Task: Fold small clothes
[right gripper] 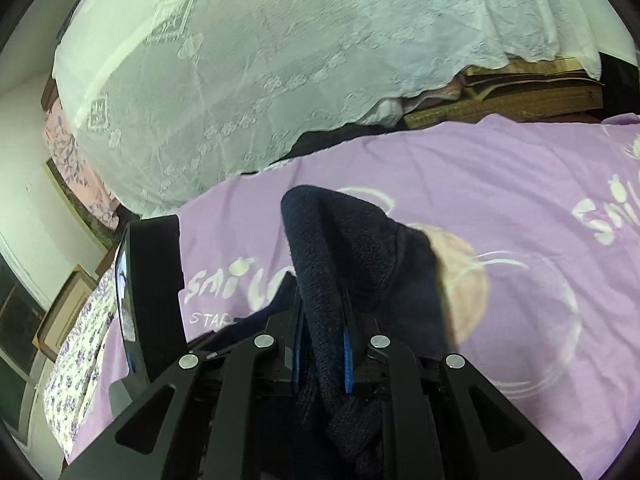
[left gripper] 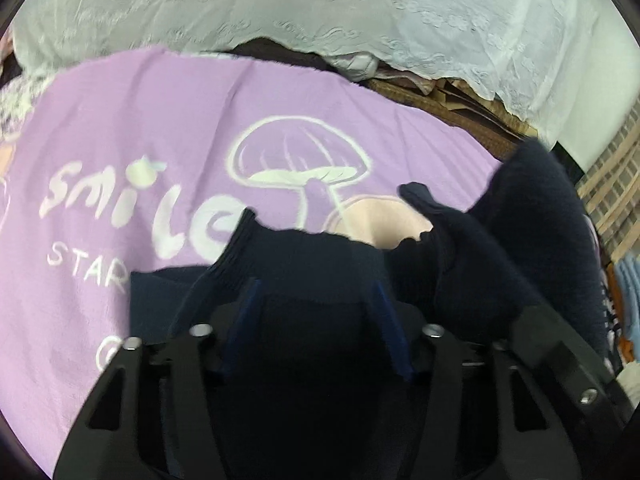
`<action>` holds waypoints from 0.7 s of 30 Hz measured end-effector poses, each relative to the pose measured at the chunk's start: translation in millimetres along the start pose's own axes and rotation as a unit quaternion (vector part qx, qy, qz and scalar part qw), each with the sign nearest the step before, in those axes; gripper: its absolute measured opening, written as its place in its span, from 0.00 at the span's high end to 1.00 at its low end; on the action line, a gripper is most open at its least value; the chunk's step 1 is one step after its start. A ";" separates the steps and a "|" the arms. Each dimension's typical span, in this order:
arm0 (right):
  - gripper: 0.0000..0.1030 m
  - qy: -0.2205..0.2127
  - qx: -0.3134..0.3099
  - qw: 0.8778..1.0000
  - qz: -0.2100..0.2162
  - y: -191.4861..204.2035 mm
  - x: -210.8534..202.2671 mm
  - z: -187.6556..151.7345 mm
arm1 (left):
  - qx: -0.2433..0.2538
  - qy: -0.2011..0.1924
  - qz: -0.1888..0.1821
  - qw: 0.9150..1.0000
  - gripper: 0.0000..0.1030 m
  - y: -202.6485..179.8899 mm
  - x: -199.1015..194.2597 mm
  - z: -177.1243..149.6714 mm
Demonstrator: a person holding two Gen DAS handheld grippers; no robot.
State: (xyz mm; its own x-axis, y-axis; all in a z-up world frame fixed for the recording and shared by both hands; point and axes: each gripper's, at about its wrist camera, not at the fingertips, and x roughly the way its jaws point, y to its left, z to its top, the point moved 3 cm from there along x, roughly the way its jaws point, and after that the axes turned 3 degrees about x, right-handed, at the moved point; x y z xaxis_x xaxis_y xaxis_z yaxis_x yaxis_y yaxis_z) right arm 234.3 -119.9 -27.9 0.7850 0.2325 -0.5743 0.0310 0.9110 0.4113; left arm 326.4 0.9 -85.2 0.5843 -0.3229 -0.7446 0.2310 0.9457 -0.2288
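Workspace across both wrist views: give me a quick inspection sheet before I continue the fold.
Surface: lilac printed bedsheet, mushroom and "smile" print, lightly wrinkled.
Job's things: dark navy knit garment, bunched and lifted, blurred.
Clutter: nothing seen on the sheet.
Grippers: left hand-held gripper has fingers apart with navy fabric between them; right hand-held gripper is shut on the garment.
Cables: nothing seen.
Surroundings: white lace cover behind; floral fabric at the left edge.
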 end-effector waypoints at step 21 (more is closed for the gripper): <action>0.82 0.073 0.039 0.995 0.062 81.4 91.7 -47.0 | -0.081 0.024 0.048 0.995 0.60 118.5 -7.2 -26.0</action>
State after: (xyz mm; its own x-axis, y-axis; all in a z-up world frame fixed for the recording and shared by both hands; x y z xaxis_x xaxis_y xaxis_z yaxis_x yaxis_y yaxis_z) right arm 279.7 -8.4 -80.4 0.6880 0.3929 -0.6101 -0.0083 0.8449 0.5349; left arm 329.4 116.2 -123.2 0.5584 -0.2313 -0.7967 0.0444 0.9673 -0.2497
